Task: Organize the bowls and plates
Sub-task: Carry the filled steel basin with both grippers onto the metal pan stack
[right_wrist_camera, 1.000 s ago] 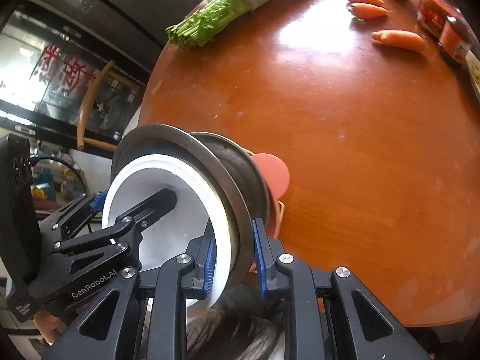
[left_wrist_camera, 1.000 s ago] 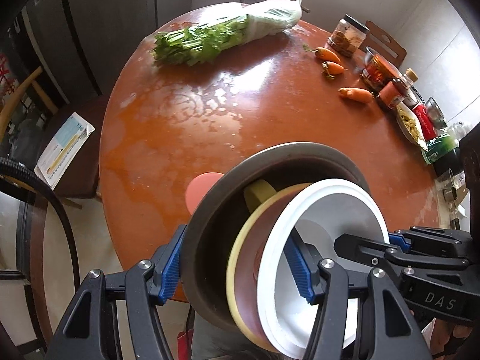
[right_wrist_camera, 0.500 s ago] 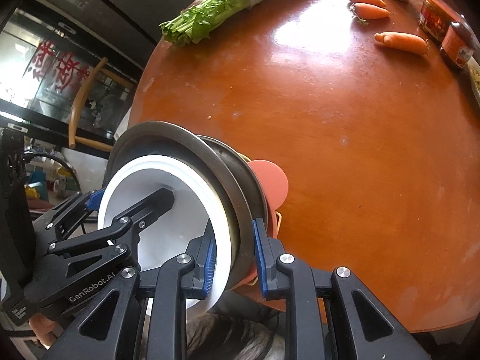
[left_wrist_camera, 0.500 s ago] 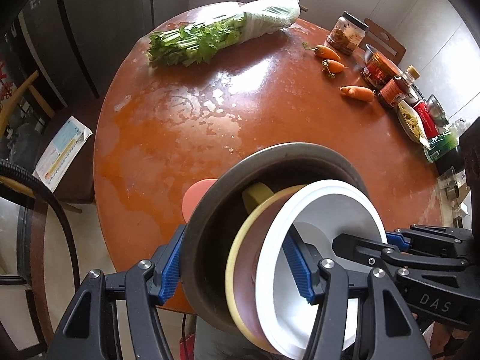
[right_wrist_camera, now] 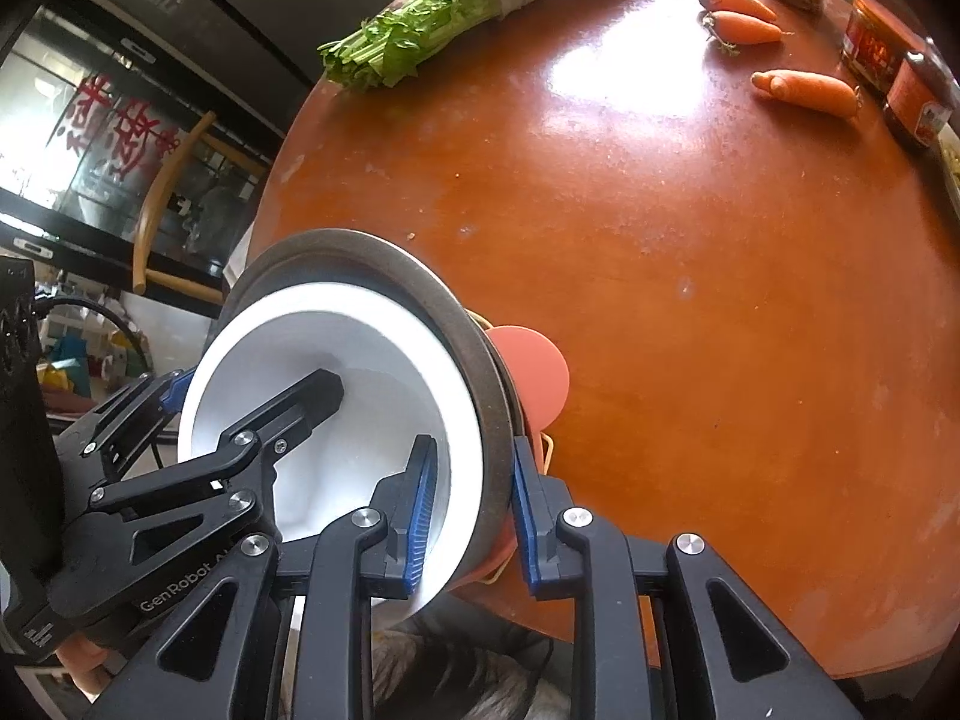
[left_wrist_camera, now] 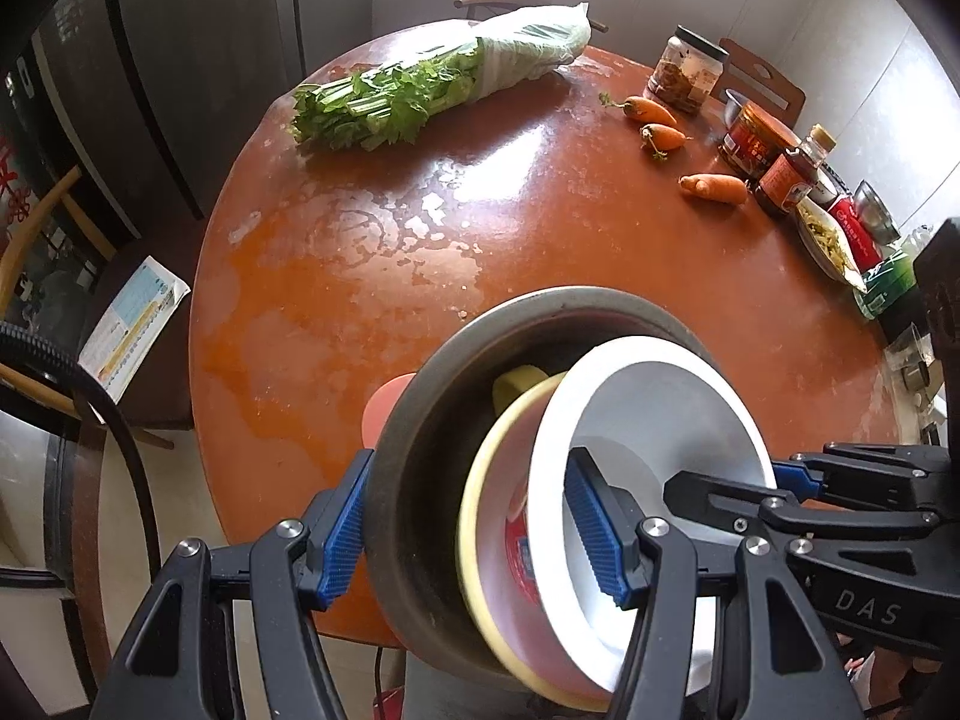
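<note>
Gripping across the nested walls at the bottom of the frame, the left gripper [left_wrist_camera: 468, 528] has one pad outside the metal bowl [left_wrist_camera: 414, 480] and the other inside the white bowl [left_wrist_camera: 660, 420], with a yellow-rimmed bowl [left_wrist_camera: 480, 516] sandwiched between; this stack is tipped on its side at the near edge of the table [left_wrist_camera: 540, 210], partly hanging past it. The right gripper [right_wrist_camera: 471, 510] straddles the opposite rim, and its jaws have just been opening, with the rim between them and the pads seeming loose on it. If that hand lets go fully, one clamp alone would probably carry all three bowls, and the tilt could let the white bowl slide out of its nest or let the whole stack pivot and drop off the table edge. The smooth metal may also slip in the pads. Just behind the stack, a pink disc [left_wrist_camera: 384, 414] touches or nearly touches the metal bowl; a careless swing could knock it. Farther up, greens [left_wrist_camera: 420, 96], carrots [left_wrist_camera: 714, 187] and jars [left_wrist_camera: 687, 75] sit well apart at the upper edge and look safe. Whether the stack's underside rests on the table is hidden by the bowls themselves. A yellow shape deep inside the metal bowl is too cramped to identify, as is the pink disc, mostly covered. What lies below the table edge is cut off.
</note>
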`<control>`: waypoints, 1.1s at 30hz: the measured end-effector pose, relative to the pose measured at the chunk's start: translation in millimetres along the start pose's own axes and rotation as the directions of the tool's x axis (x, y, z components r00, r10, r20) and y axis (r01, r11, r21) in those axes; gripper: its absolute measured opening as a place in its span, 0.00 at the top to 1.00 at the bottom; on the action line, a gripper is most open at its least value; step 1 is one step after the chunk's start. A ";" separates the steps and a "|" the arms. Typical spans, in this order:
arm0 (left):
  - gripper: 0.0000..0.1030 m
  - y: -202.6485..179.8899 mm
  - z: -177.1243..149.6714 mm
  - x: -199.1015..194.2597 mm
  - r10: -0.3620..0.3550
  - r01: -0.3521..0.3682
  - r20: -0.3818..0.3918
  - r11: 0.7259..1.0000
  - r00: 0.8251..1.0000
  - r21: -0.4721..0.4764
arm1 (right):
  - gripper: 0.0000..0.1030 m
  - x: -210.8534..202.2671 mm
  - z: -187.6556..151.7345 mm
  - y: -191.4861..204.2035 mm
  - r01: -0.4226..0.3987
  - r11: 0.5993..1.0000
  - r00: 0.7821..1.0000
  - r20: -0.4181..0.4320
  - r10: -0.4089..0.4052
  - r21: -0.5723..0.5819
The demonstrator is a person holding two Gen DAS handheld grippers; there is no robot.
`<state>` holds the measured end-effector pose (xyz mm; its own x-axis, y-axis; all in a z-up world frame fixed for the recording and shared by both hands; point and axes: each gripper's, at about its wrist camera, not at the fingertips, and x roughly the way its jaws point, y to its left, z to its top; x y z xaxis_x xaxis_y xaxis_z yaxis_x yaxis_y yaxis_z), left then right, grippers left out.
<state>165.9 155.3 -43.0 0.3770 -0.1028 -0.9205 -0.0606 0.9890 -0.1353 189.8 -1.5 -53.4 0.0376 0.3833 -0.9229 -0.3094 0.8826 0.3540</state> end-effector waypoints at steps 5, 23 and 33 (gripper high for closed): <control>0.40 2.0 -1.5 -2.0 -0.008 0.008 0.028 1.000 1.000 -0.003 | 0.66 0.7 -0.5 -0.7 0.010 1.000 1.000 0.021 -0.009 -0.014; 0.33 10.1 -5.4 16.8 -0.042 0.043 0.035 0.999 0.998 -0.009 | 0.61 11.3 -2.8 9.2 0.094 0.992 0.994 0.066 -0.089 -0.080; 0.28 -18.3 -7.3 25.2 -0.054 0.052 0.047 0.998 0.997 0.036 | 0.61 5.0 -5.8 -9.7 0.162 0.985 0.984 0.088 -0.155 -0.066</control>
<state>169.8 133.8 -66.4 0.4231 -0.1511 -0.8934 -0.0074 0.9854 -0.1702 187.4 -9.7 -62.3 0.1687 0.2639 -0.9497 -0.3617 0.9129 0.1894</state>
